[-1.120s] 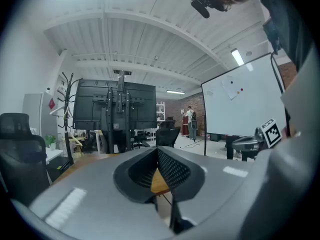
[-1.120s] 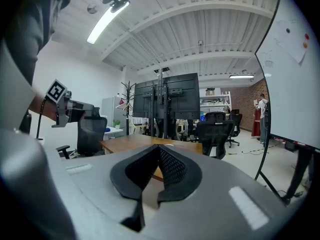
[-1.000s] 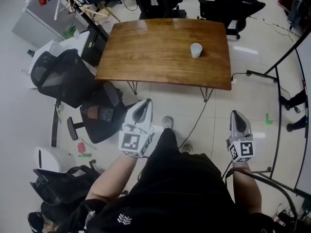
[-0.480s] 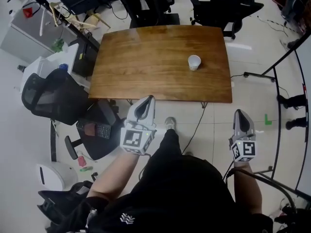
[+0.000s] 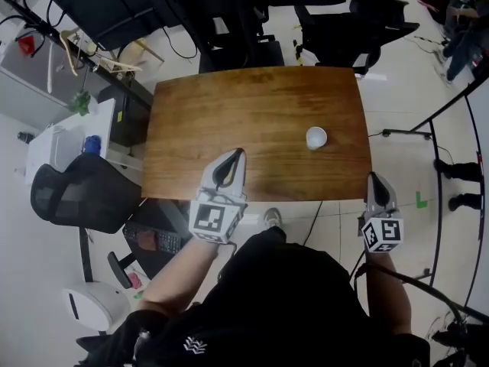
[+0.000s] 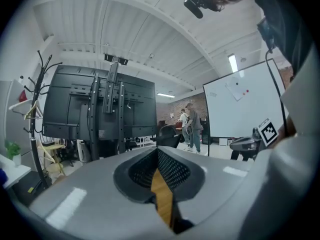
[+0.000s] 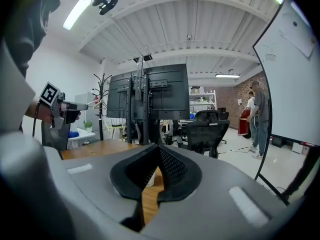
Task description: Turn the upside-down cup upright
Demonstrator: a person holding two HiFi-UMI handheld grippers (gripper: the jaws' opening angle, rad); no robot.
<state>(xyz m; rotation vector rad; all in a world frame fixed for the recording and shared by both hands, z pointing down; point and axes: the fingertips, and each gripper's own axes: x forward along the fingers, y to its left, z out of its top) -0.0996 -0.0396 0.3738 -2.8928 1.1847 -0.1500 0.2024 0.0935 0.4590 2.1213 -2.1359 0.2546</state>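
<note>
Wooden table (image 5: 229, 121) in an office-lab space, with black chairs and monitor stands behind it. White cup (image 5: 316, 138) stands alone on the table's right half, closer to the near edge; too small to confirm which end is up.

Left gripper (image 5: 235, 156) reaches over the near table edge, well left of the cup. Its jaws are pressed together with nothing between them. Right gripper (image 5: 377, 180) sits just off the near right corner, likewise closed tight and empty.

Step in hand, as I judge it: the approach. Right gripper is nearer the cup, so it should take it. Open the jaws wider than the cup before arriving and come in level. Grip the wall mid-height, lightly, since a thin cup probably crushes. Lift clear, then roll the wrist half a turn and set down.
</note>
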